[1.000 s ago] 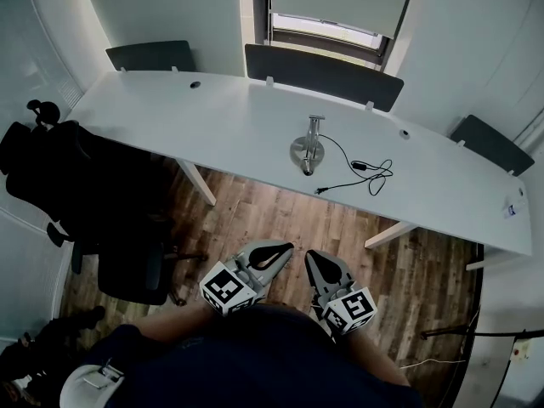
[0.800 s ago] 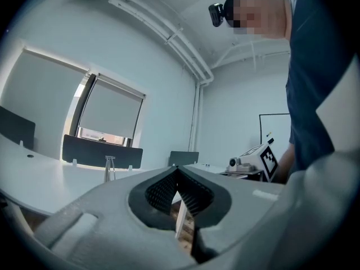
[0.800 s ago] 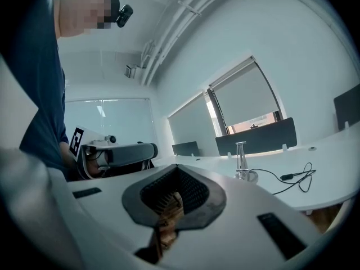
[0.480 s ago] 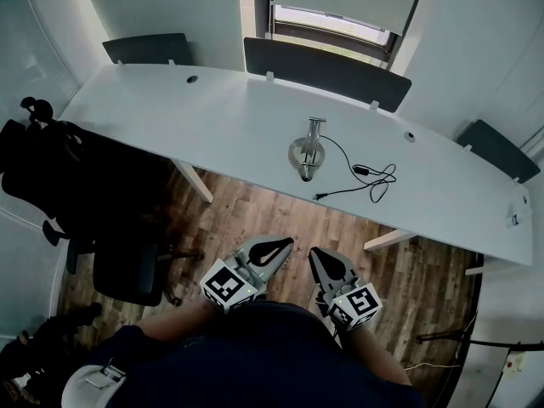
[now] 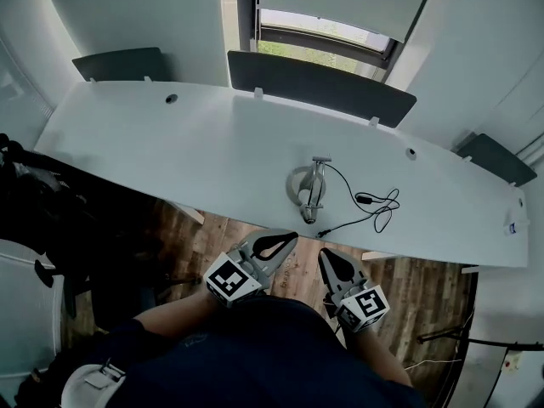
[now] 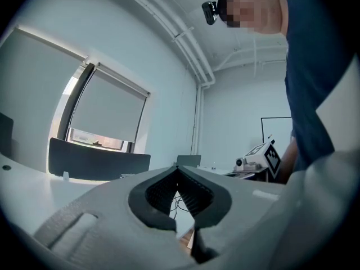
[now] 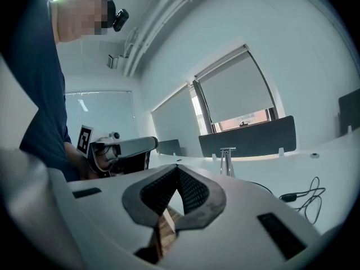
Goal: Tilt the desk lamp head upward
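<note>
Grey and close to our body, the left gripper [image 5: 287,238] and the right gripper [image 5: 325,255] hang side by side over the wooden floor [image 5: 425,283]. Each has its jaws pressed together on nothing, and both gripper views show them meeting with only air ahead. Just beyond them runs the near edge of the white desk [image 5: 153,143], and a little in from that edge stands the desk lamp [image 5: 308,187], its black cable [image 5: 374,202] lying loosely to its right. Behind the desk we see a dark panel [image 5: 323,79] and the window [image 5: 323,28]. We judge this to be the approach, since neither tool touches the lamp. Next we must reach forward, part one pair of jaws, close on the lamp head and ease it upward, perhaps steadying the base with the other.
</note>
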### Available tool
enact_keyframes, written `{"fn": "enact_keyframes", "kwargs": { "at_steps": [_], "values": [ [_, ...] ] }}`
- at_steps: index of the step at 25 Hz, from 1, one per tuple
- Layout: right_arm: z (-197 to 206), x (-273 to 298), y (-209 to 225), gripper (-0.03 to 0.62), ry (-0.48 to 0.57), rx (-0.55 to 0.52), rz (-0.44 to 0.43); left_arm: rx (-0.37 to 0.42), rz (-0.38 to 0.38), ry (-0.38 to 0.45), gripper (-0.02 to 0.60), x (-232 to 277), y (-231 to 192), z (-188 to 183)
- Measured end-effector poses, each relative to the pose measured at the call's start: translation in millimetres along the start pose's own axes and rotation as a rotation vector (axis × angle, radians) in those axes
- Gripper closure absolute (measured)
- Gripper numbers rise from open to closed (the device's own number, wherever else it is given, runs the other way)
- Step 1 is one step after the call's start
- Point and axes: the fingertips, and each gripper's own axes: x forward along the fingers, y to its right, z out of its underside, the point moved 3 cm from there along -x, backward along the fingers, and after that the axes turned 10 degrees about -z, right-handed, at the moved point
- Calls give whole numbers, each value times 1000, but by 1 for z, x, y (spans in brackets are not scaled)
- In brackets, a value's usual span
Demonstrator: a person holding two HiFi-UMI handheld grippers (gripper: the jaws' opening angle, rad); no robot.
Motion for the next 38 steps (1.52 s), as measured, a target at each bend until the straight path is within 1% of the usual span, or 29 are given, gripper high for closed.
{"fn": "enact_keyframes", "kwargs": {
  "at_steps": [4, 7, 15, 19, 24, 26, 29, 34, 38],
  "values": [
    [-12, 27, 26, 585, 1, -12, 46, 43, 39, -26, 575, 21, -43, -2],
    [-17, 38, 50, 585, 2, 0, 68, 50, 34, -39, 575, 39, -65, 2],
    [-18, 59, 107, 585, -52, 14, 1, 57, -36, -105, 575, 85, -99, 32],
    [-18, 64, 128, 585, -64, 25, -31, 78, -69, -148, 575, 108, -108, 49],
    [-11, 71, 144, 585, -104, 40, -60, 63, -104, -180, 575, 125, -121, 71],
    [-8, 73, 150, 585, -109, 45, -58, 79, -115, -200, 575, 130, -126, 79],
    [-5, 78, 159, 585, -127, 49, -44, 125, -130, -225, 574, 140, -135, 85],
    [1, 85, 170, 583, -147, 43, -54, 134, -113, -261, 574, 153, -144, 104],
    [5, 91, 179, 583, -165, 52, -68, 184, -68, -299, 574, 165, -149, 117]
  ]
}}
